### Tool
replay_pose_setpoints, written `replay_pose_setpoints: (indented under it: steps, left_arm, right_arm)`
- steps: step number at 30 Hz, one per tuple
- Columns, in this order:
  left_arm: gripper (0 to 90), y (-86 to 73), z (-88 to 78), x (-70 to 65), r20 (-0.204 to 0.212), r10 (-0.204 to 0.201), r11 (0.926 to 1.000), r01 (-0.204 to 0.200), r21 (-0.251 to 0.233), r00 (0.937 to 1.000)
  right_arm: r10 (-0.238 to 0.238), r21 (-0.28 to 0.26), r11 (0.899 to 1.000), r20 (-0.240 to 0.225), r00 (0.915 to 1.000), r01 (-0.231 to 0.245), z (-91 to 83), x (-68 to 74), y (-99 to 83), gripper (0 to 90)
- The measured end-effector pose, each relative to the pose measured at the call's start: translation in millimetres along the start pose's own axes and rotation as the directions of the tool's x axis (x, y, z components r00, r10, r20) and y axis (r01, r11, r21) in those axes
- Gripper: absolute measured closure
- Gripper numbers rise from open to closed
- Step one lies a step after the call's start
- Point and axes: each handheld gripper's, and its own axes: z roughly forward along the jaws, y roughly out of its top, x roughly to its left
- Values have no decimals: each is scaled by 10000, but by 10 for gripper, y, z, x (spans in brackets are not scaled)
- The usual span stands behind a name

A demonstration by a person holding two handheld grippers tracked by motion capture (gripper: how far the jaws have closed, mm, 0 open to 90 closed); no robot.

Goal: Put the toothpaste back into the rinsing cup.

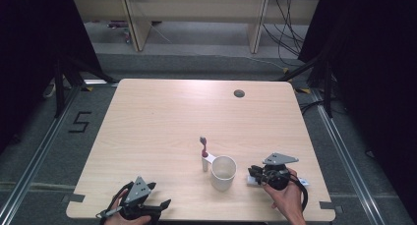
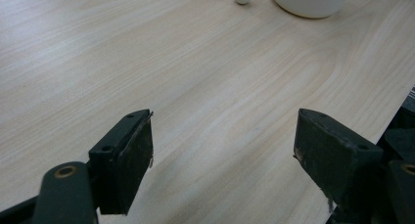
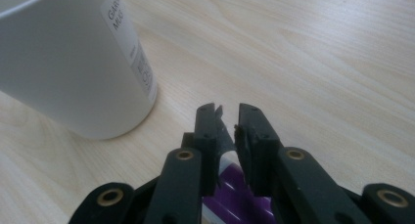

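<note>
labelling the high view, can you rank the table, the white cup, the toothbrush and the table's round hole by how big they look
1. Table, by far the largest.
2. White cup.
3. Toothbrush, standing upright beside the cup; slimmer, though similar in height.
4. Round hole, smallest; it lies farther from the camera, so it may look a little undersized.

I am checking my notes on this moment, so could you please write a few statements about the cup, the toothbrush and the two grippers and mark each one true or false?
1. The white cup stands upright on the table. True.
2. The left gripper is clamped on the cup. False: its fingers stand wide apart over bare wood, with the cup farther off.
3. The right gripper has its fingers nearly together, with a white and purple object between them near their base. True.
4. The toothbrush lies flat inside the cup. False: it stands upright on the table beside the cup.
5. The right gripper is beside the cup. True.
</note>
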Motion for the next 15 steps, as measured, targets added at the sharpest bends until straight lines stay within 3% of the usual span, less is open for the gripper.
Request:
replay_pose_setpoints:
  steps: [6, 7, 11, 12, 13, 15]
  left_arm:
    - [222, -6, -13, 24, -54, 310, 9991, -308, 281, 9995]
    - [222, -6, -8, 9, 23, 205, 9995, -205, 220, 9998]
    - [223, -8, -11, 5, 35, 255, 9993, -256, 263, 9997]
    - [223, -12, -5, -2, 3, 154, 9997, -154, 173, 9999]
    - [223, -14, -1, -6, -4, 85, 9999, -85, 125, 10000]
    - [224, -10, -16, 2, 13, 220, 9993, -220, 293, 9998]
  right_arm:
    - [-220, 95, 9997, 69, 9997, 219, 0, 18, -5, 804]
    - [-253, 90, 9996, 48, 9997, 253, 1, 17, -7, 807]
    - [-185, 266, 9995, -108, 9998, 188, -17, 44, -10, 814]
    - [-434, 151, 9989, -145, 9990, 437, -15, 47, -24, 814]
    - [-222, 308, 9993, -405, 9989, 234, -41, 87, -42, 814]
    - [-226, 488, 9985, -459, 9987, 248, -73, 135, -76, 814]
